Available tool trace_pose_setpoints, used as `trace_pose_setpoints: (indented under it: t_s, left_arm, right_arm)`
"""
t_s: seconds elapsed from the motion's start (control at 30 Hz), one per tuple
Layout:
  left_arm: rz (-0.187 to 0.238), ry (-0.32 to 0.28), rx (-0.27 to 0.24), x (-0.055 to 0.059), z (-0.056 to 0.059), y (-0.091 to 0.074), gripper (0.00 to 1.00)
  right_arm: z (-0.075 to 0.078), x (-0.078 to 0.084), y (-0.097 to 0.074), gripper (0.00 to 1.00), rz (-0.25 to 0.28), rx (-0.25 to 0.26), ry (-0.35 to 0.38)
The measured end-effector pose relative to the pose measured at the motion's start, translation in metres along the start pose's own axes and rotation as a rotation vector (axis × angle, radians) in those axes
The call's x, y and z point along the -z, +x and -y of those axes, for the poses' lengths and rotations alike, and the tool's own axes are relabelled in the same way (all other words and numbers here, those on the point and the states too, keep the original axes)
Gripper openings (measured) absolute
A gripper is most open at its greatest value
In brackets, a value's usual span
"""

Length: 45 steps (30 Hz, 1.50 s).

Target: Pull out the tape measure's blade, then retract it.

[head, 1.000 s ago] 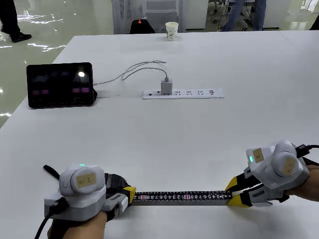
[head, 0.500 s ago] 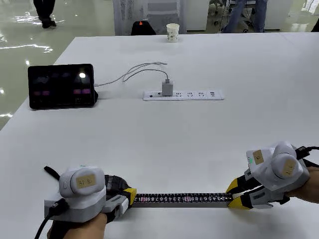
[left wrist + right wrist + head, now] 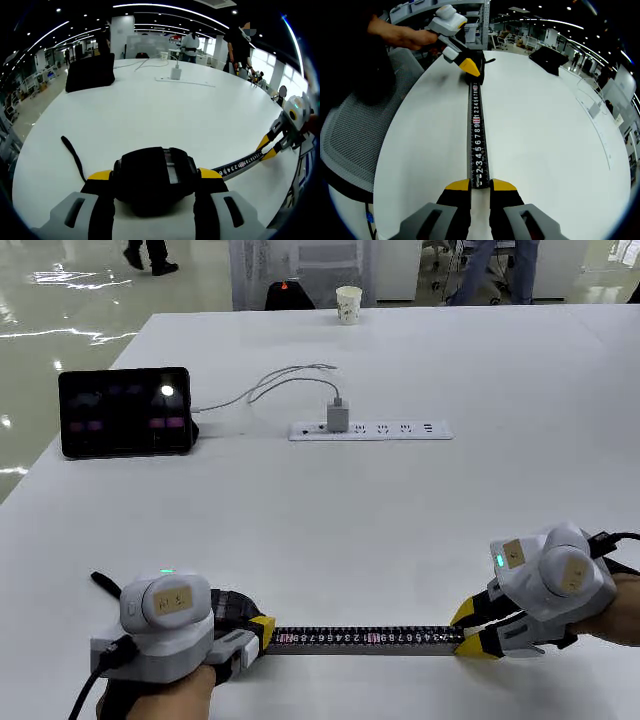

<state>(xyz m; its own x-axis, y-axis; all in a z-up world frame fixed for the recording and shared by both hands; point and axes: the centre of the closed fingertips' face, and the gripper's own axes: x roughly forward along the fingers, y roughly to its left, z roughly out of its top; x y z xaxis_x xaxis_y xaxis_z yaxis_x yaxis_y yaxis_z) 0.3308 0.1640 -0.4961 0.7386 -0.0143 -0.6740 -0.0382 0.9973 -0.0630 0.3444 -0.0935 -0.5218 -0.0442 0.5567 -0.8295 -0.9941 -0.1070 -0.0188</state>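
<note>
While the blade (image 3: 365, 637) is stretched flat along the table (image 3: 400, 530), well nearer the person than the power strip (image 3: 370, 429), the pull-out step is judged done or close to it.

- The case (image 3: 233, 609) is clamped between the jaws of the left gripper (image 3: 155, 175), nearer than the strip and off to its left. A black strap (image 3: 72, 157) is trailed from the case onto the table.
- The blade tip is pinched by the right gripper (image 3: 480, 186), jaws closed on it, nearer than the strip and off to its right.
- Numerals are read along the blade in the right gripper view, lowest at the pinched end.
- The blade is seen straight; no kink or twist is noted.
- Whether a lock is set on the case cannot be told.

Next step judged: retraction. The tip is to be walked back toward the case under control, with the case held steady. A sudden release is to be avoided, since a sprung blade may be whipped back. The tablet (image 3: 125, 411), left of the strip, and the cup (image 3: 347, 302), beyond it, are judged well clear of the work.
</note>
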Motion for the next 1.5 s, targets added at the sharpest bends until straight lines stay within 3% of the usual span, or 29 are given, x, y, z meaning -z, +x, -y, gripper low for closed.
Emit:
trace_pose_setpoints:
  t_s: [0.37, 1.5]
  left_arm:
    - [-0.002, -0.008, 0.008, 0.000, -0.001, 0.000, 0.58]
    - [-0.008, -0.024, 0.026, 0.001, -0.001, 0.000, 0.59]
  right_arm:
    - [0.000, -0.003, 0.002, 0.10, -0.001, 0.001, 0.000]
    - [-0.001, -0.039, 0.026, 0.10, 0.047, -0.016, -0.005]
